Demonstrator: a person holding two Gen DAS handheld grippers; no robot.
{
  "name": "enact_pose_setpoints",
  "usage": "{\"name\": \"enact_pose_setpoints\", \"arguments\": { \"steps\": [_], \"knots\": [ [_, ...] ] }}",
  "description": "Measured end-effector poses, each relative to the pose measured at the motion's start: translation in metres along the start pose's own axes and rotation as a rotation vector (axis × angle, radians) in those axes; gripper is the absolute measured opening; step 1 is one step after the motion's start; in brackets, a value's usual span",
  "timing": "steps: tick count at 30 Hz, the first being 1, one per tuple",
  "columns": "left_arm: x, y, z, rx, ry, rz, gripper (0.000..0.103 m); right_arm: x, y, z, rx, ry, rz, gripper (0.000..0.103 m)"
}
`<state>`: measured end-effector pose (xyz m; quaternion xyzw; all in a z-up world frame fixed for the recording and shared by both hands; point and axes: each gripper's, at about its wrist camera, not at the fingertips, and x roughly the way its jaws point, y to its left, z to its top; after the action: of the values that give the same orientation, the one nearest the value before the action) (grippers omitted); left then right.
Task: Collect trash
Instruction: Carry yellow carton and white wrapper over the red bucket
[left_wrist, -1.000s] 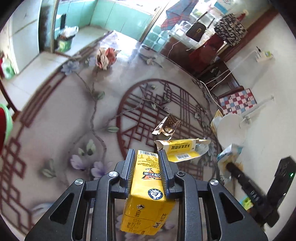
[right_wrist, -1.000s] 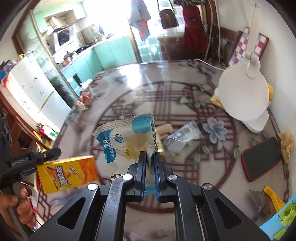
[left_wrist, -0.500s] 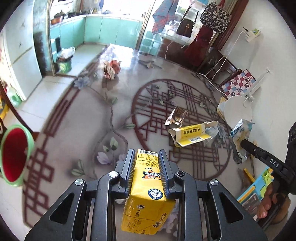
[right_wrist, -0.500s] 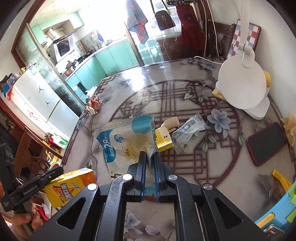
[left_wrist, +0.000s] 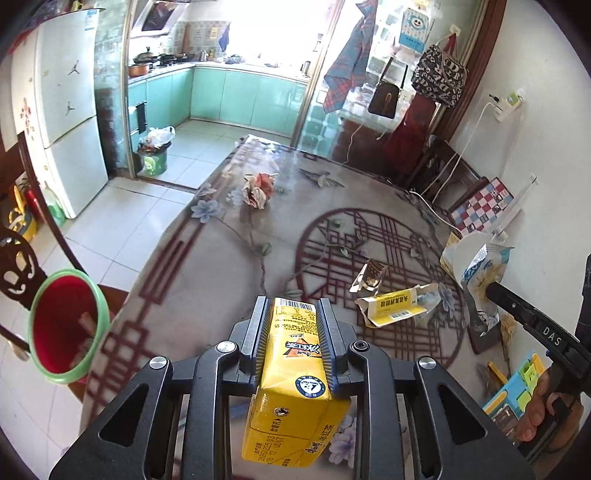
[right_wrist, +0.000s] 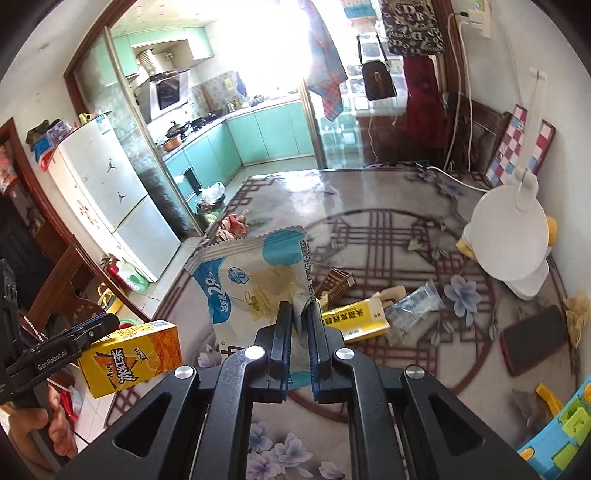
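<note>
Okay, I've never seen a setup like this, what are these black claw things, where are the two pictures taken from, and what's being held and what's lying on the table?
There is no robot here. A person holds a two-finger gripper in each hand, and each gripper carries a wide-angle camera looking forward along its fingers. One picture comes from the left gripper, the other from the right gripper. The left one is shut on a yellow drink carton, and the right one pinches a blue and white snack wrapper. Both are held above a round table with a flowered cover. Still lying on it: a torn yellow box, a small brown wrapper, crumpled paper and a red phone. A red and green bin stands beside the table.
</note>
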<state>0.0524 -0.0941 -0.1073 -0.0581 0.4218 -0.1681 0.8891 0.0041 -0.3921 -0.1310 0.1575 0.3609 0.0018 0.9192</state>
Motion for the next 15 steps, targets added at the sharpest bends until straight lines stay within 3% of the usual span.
{"name": "enact_pose_setpoints", "arguments": {
  "steps": [15],
  "knots": [
    [-0.009, 0.047, 0.001, -0.03, -0.013, 0.007, 0.025, 0.011, 0.064, 0.002, -0.045, 0.022, 0.025, 0.007]
  ]
}}
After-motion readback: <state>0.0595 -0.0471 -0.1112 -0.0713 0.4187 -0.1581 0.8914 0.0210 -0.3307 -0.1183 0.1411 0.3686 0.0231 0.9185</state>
